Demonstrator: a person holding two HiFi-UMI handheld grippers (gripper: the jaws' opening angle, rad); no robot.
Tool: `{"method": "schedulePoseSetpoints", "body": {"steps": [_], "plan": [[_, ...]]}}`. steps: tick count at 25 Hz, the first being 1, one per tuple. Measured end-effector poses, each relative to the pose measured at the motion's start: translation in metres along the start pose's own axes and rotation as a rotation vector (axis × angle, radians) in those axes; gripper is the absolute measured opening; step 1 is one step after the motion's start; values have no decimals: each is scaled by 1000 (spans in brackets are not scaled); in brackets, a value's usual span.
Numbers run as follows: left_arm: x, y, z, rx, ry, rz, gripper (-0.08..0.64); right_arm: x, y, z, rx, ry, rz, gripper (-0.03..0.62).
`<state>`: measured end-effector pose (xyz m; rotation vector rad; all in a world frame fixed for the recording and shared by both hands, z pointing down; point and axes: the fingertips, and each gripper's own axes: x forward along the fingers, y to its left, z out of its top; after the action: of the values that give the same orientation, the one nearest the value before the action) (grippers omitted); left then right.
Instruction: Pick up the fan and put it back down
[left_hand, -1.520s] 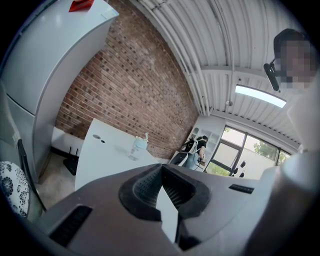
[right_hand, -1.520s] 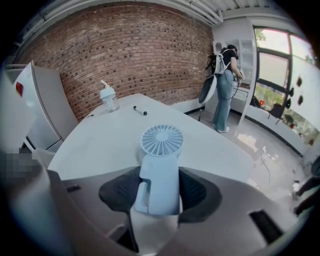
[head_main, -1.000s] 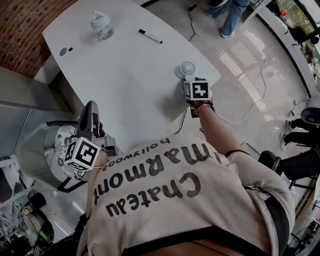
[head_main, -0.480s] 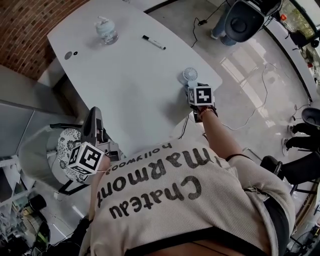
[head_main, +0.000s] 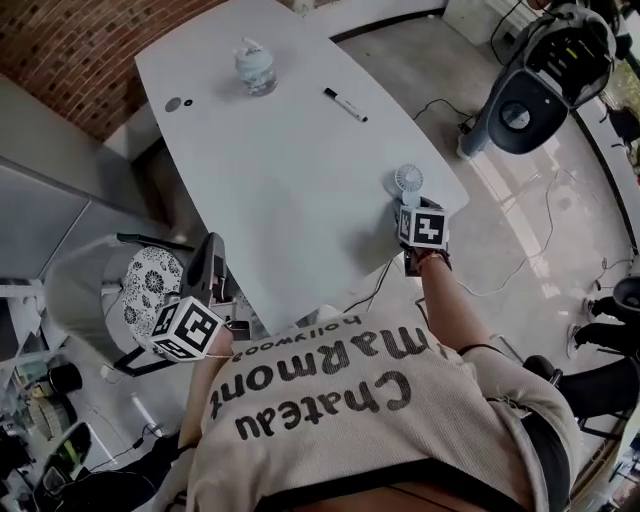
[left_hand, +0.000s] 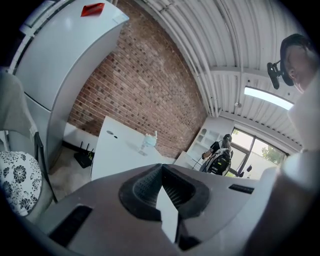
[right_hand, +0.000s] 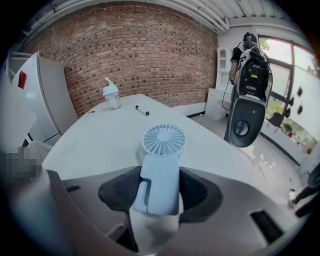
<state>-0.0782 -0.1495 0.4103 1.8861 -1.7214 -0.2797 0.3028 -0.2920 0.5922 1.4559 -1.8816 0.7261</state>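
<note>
Head view change: framing has swung, but the right gripper (head_main: 405, 204) and fan (head_main: 408, 181) keep their places at the table's (head_main: 280, 150) right edge.
Task meaning: likely no lift or release completed meanwhile.
Right gripper: pitched down, pads flush on the fan's handle.
Left gripper (left_hand: 161, 172): lower left, near level, jaws together, empty.

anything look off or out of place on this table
Nothing spilled or broken. Only the fan sits close to the table edge, its handle clamped in the right gripper. The bottle stands upright and the marker lies flat.
</note>
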Motion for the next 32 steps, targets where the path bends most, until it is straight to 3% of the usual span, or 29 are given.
{"method": "schedulePoseSetpoints", "body": {"steps": [10,23,32], "plan": [[-12,1,-11,7,46,12,0,1,3,-1,4,-12,6,236],[-29,6,0,-10,30,-60,0,4,9,-8,22,-11,-9,267],[-84,19,24,17,2,-115,0,-29,13,-44,210,-37,-88,305]]}}
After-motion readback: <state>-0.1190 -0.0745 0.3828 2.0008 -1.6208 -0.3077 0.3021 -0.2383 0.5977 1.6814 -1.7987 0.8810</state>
